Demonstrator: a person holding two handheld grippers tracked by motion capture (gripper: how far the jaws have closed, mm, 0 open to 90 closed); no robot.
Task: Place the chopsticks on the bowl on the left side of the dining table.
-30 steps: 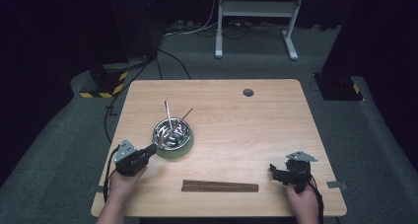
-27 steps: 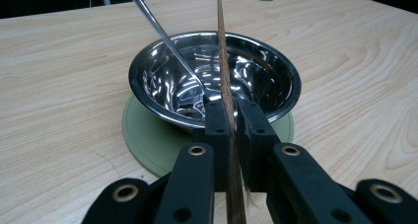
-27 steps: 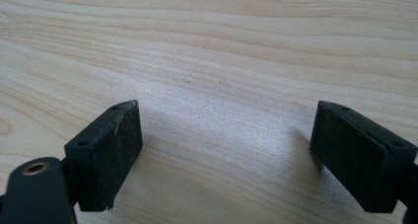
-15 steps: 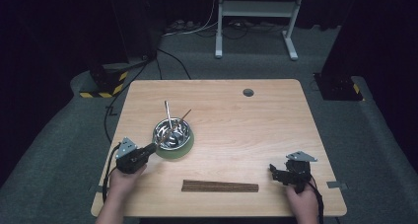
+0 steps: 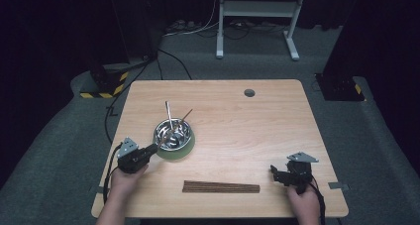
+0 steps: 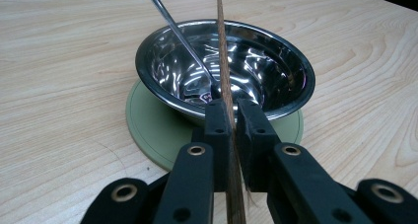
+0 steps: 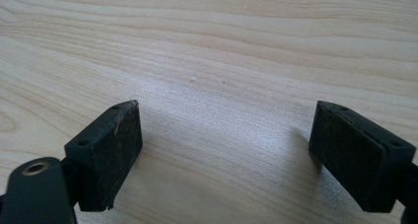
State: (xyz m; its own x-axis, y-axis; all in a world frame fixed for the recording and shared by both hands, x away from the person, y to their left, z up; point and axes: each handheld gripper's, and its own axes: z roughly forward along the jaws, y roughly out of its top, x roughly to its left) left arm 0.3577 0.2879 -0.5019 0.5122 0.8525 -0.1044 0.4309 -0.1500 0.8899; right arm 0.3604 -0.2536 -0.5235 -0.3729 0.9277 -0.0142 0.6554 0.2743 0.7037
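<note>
Steel bowl on a round green mat, left of centre on the wooden table. Metal spoon leaning in the bowl, handle rising past the far rim. Brown chopstick slanting across the bowl, its near end clamped between the closed jaws of the left gripper, just beside the bowl's near-left rim in the high view. Bundle of brown chopsticks flat near the table's front edge, between the two hands. Right gripper near the front right corner, well apart from the bowl, jaws spread wide over bare wood, holding nothing.
</note>
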